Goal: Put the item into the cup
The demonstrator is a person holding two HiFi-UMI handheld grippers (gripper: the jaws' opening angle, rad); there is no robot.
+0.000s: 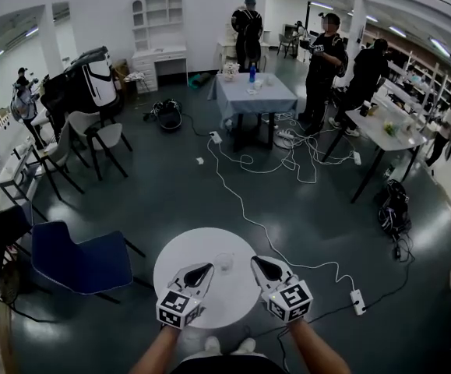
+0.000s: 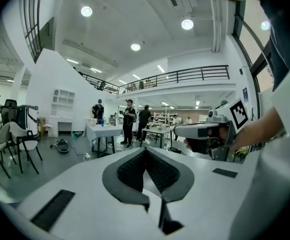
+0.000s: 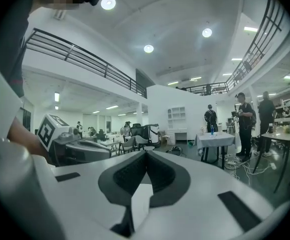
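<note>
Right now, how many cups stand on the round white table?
1. A clear cup stands on the far half of the round white table, between the tips of the left hand-held gripper and the right hand-held gripper. Others may be hidden under them.

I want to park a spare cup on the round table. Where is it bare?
Bare: on the round table, the left part between the clear cup and the left rim, and the strip behind the cup. Crowded: the near half, where the left gripper and right gripper hover.
</note>
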